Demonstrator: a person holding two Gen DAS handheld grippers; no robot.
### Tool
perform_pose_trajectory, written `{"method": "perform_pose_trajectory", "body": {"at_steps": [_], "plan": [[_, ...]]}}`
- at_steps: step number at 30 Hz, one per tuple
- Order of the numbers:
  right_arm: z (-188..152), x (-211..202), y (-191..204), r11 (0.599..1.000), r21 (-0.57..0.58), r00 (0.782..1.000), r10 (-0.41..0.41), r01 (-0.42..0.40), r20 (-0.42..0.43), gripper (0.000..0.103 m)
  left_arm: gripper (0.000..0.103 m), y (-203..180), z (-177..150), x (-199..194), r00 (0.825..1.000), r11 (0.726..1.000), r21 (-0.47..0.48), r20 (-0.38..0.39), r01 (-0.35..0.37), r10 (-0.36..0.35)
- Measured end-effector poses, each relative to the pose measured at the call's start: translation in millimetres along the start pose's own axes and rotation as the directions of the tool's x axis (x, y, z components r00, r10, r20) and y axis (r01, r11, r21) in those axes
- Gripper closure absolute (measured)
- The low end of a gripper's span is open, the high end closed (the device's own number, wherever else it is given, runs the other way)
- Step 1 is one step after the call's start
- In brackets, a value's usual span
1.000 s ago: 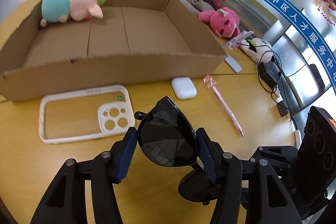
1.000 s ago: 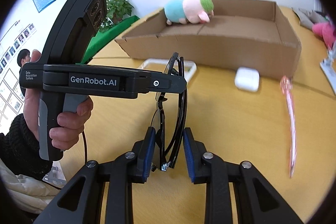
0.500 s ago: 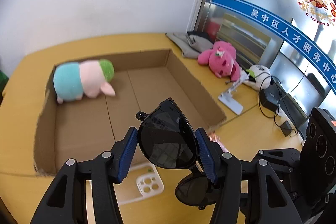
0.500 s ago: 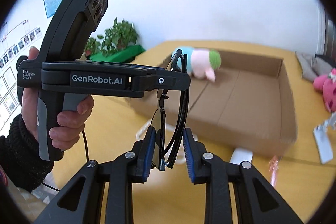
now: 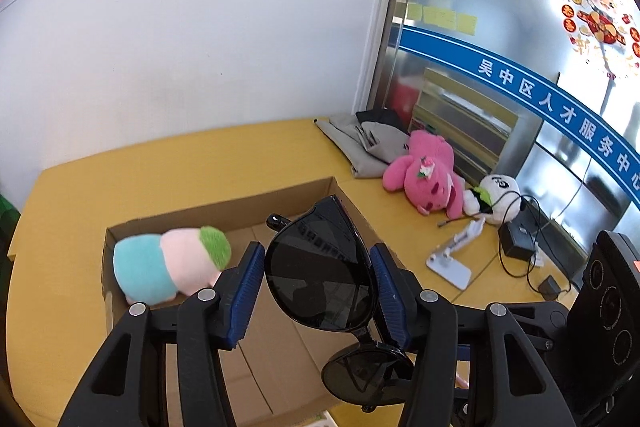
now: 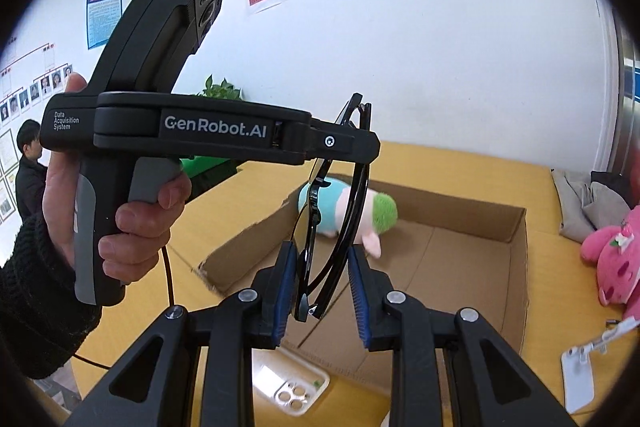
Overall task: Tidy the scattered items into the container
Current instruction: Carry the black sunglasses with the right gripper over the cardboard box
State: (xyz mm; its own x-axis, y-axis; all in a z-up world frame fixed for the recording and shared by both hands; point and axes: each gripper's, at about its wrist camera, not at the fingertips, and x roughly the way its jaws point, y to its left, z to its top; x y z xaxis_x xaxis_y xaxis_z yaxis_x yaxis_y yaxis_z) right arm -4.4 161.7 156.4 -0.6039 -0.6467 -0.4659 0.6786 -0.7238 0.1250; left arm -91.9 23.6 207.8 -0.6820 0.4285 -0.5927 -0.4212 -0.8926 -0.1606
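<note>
I am carrying black plastic sunglasses (image 5: 320,279), clamped in both grippers (image 5: 316,291) (image 6: 322,287), centre frame; lowering level into the brown cardboard box (image 6: 516,267) seems best.

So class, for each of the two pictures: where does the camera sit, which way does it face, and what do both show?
Left wrist: on the left gripper, facing down across the cardboard box; its fingers clamp the sunglasses.
Right wrist: on the right gripper, facing the box from the side; the left hand shows.
Shared: sunglasses, box, plush toy.
</note>
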Motion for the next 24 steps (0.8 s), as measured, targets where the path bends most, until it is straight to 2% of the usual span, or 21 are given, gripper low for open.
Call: {"method": "perform_pose_trajectory", "body": {"at_steps": [8,12,18,24], "plan": [[38,44,-42,1.000,0.028,1.000,0.013,-0.013,0.002,0.078,0.045,31,47,51,1.000,0.999,-0.036,-0.024,0.005,-0.006],[49,72,-70,0.998,0.066,1.000,0.023,-0.022,-0.013,0.078,0.045,52,65,90,0.998,0.999,-0.054,-0.065,0.009,-0.012],[46,116,-103,0.989,0.142,0.997,0.035,-0.025,-0.067,0.078,0.045,75,69,151,0.990,0.997,-0.076,-0.142,0.010,-0.021],[28,158,-128,0.976,0.214,0.987,0.069,-0.037,-0.144,0.078,0.045,92,55,209,0.969,0.995,-0.095,-0.245,-0.018,-0.006]]}}
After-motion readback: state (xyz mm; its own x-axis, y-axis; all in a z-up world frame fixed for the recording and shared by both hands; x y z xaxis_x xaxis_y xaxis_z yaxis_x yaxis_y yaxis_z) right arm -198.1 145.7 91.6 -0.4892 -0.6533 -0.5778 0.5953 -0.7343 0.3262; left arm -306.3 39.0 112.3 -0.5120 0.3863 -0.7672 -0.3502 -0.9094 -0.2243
